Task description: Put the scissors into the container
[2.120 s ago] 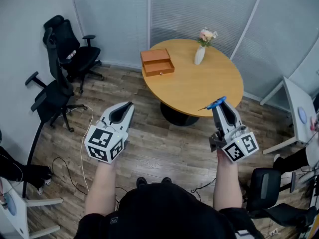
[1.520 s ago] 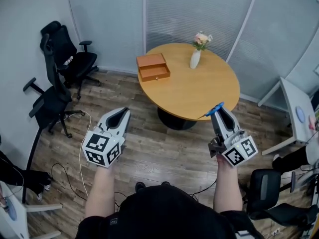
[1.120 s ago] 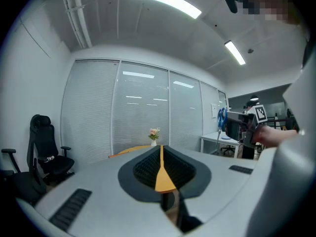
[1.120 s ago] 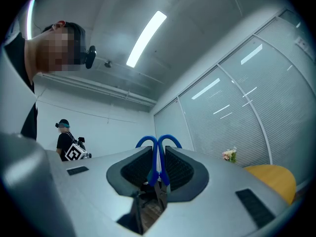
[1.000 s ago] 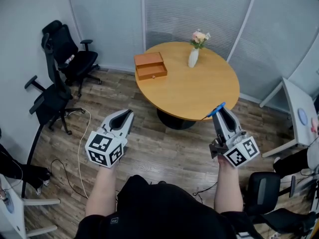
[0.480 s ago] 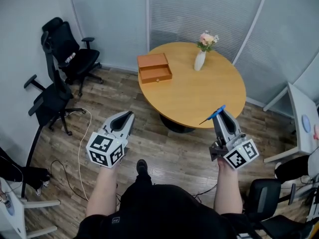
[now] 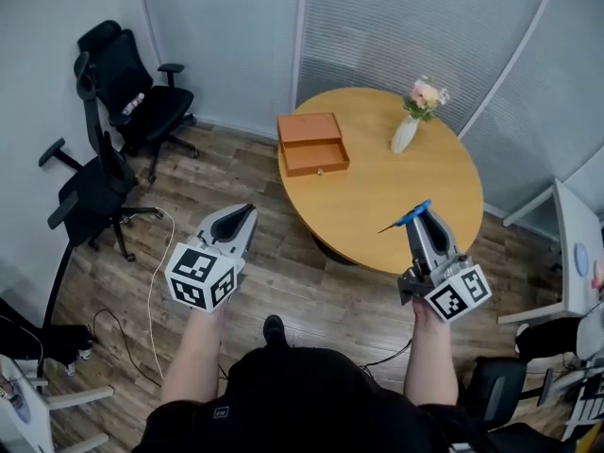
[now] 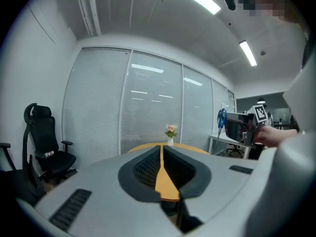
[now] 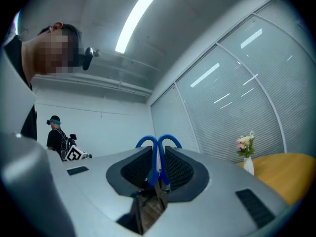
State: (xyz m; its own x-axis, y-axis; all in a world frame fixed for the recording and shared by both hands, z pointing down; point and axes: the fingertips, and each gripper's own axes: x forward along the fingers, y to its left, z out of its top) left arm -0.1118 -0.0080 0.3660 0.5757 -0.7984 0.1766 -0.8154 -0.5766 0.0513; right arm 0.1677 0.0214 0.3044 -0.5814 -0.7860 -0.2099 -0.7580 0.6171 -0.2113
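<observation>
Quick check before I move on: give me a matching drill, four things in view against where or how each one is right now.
Things:
1. scissors
2. orange container
3. white vase
4. left gripper

States:
A. jaws together, nothing between them
B. on the round table, at its left part
C. clamped in the right gripper, blue handles past the jaw tips
D. on the table, right of the container, holding flowers

Pairs: 1-C, 2-B, 3-D, 4-A
</observation>
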